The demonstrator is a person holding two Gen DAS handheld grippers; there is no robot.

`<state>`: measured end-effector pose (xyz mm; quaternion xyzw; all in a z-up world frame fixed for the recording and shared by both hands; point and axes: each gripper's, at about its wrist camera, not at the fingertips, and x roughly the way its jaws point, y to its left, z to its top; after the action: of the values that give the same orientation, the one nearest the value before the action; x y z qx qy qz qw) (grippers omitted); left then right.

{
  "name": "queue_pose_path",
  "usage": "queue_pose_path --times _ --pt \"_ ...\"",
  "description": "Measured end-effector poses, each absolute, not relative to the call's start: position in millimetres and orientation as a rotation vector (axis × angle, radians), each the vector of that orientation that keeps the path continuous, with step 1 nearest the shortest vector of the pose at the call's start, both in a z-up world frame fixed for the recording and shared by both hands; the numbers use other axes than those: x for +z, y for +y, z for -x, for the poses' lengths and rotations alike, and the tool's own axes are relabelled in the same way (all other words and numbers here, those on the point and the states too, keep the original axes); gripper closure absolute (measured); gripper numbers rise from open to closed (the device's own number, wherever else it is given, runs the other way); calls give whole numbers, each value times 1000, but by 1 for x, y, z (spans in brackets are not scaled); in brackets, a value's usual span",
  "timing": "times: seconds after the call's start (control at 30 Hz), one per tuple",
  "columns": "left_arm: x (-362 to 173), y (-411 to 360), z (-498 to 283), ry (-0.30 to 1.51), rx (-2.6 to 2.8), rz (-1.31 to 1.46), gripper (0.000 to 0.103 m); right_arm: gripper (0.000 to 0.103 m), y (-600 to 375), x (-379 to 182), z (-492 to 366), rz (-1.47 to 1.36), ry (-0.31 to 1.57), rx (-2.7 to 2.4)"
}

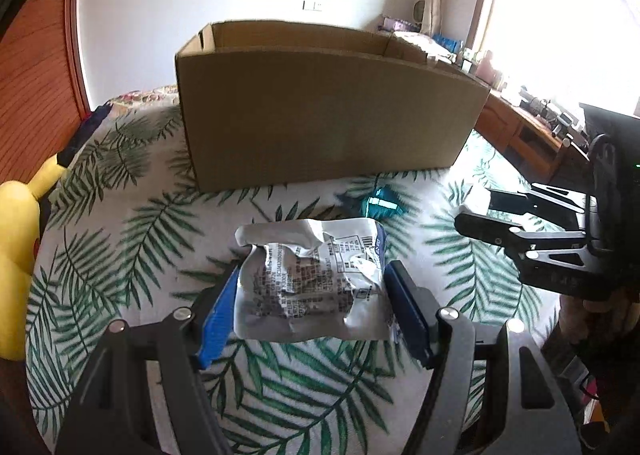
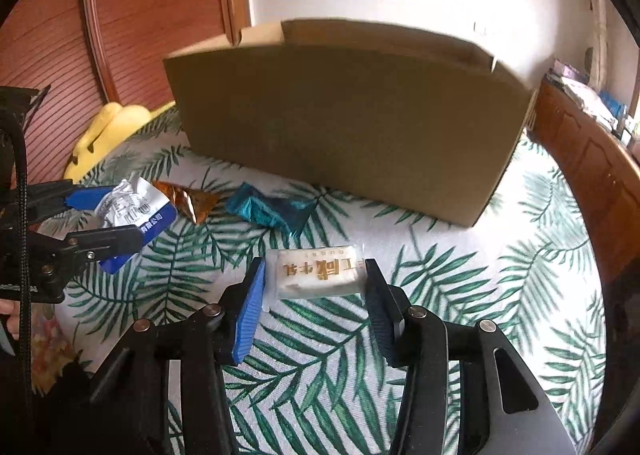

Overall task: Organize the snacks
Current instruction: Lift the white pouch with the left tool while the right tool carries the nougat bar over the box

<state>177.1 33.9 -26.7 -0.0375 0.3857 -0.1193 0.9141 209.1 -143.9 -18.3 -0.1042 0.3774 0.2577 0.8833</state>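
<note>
A silver snack packet (image 1: 312,279) with printed text sits between the blue pads of my left gripper (image 1: 314,303), which is shut on it; it also shows in the right wrist view (image 2: 128,211). A white nougat packet (image 2: 318,273) with gold lettering lies on the leaf-print cloth between the fingers of my right gripper (image 2: 314,299). The jaws stand around it with a small gap on the left side. A teal wrapped snack (image 2: 272,211) and a brown-gold wrapped snack (image 2: 186,201) lie before the open cardboard box (image 2: 348,127), which also shows in the left wrist view (image 1: 324,111).
A yellow plush toy (image 2: 108,135) sits at the left by the wooden headboard (image 2: 52,67). A wooden desk (image 1: 532,135) with clutter stands to the right by the window. The leaf-print cloth (image 2: 520,275) covers the surface.
</note>
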Motion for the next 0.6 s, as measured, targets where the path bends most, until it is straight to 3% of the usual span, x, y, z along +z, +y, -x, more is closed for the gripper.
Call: queue_pose_path --times 0.6 --pt "44 15 -212 612 -297 52 33 55 -177 81 -214 222 571 457"
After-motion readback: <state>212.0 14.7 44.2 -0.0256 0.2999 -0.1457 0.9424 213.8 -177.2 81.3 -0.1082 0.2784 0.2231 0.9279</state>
